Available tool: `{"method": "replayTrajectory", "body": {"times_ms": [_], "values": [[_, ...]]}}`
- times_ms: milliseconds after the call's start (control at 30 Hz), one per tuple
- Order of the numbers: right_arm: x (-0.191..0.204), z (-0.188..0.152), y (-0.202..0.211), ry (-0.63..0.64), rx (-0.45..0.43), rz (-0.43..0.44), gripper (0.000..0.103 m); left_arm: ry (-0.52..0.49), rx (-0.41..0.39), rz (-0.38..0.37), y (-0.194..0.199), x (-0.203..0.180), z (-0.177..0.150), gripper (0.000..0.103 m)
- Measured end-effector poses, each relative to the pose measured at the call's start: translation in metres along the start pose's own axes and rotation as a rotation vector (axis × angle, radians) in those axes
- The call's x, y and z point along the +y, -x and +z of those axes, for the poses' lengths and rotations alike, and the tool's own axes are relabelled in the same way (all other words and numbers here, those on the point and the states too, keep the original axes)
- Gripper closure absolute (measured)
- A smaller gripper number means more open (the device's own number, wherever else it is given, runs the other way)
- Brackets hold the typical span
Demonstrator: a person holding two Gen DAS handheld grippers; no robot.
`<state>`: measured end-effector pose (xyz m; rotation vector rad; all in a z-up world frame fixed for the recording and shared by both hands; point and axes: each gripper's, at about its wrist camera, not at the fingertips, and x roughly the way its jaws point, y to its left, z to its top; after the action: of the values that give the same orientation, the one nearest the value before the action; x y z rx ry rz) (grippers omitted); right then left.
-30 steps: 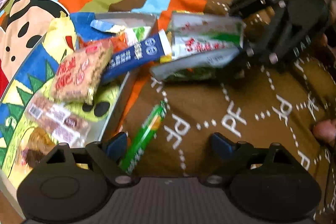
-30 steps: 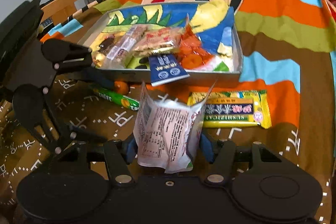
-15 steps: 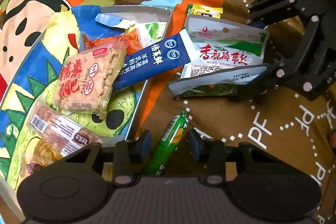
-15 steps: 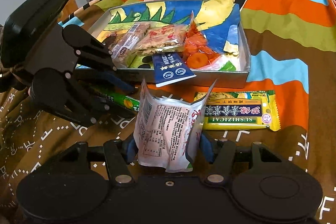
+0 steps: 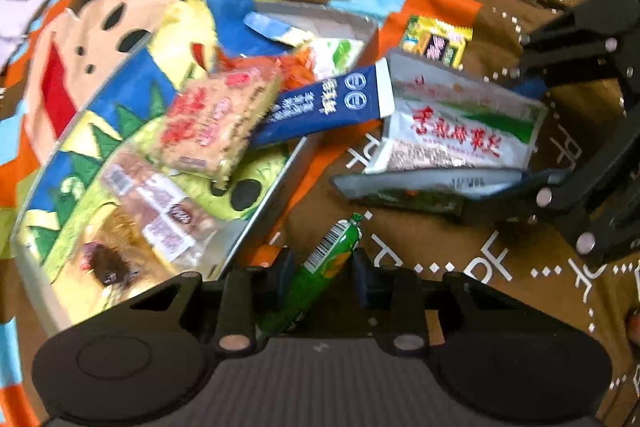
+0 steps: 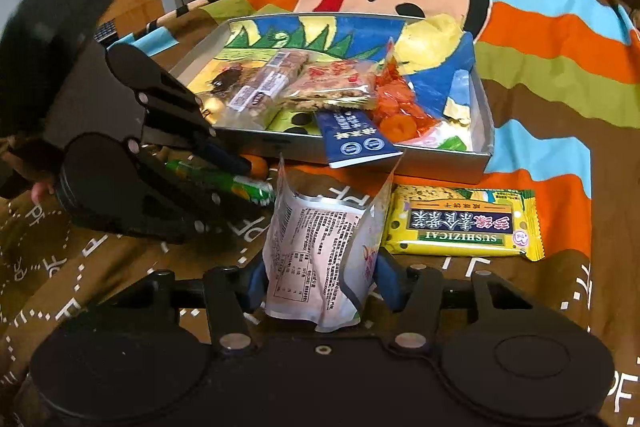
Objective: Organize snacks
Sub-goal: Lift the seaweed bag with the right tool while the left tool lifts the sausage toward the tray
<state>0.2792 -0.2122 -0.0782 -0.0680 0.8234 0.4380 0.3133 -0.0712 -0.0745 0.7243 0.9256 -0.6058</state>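
Green sausage stick (image 5: 320, 275), seemingly claw-pinched

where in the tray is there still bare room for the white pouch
Bare floor shows along the tray far side, behind the rice cracker pack. The near side is crowded: cracker, orange candies, blue sachet overhanging the rim. White pouch sits in the right gripper.

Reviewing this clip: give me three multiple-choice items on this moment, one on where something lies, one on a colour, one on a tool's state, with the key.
1. Where is the yellow snack bar?
A. in the tray
B. on the cloth beside the tray
C. in a tool

2. What colour is the sausage stick between the left tool fingers?
A. green
B. red
C. white

3. The right tool is:
A. open and free
B. out of view
C. shut on the white pouch

Key: B, it lies outside the tray wall; A, green wrapper; C, fingers press the pouch.
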Motion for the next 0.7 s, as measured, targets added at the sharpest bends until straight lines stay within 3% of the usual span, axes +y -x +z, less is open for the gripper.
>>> {"method": "replayTrajectory", "body": {"times_ms": [333, 567, 700], "values": [[0.019, -0.006, 0.012, 0.080, -0.040, -0.020, 0.048, 0.084, -0.107, 0.092, 0.038, -0.002, -0.013, 0.072], [0.012, -0.007, 0.009, 0.056, 0.017, -0.022, 0.048, -0.125, -0.038, 0.076, 0.010, -0.027, -0.015, 0.070], [0.003, -0.004, 0.004, 0.005, 0.026, 0.009, 0.047, -0.237, 0.021, 0.001, -0.010, -0.022, -0.008, 0.069]]}}
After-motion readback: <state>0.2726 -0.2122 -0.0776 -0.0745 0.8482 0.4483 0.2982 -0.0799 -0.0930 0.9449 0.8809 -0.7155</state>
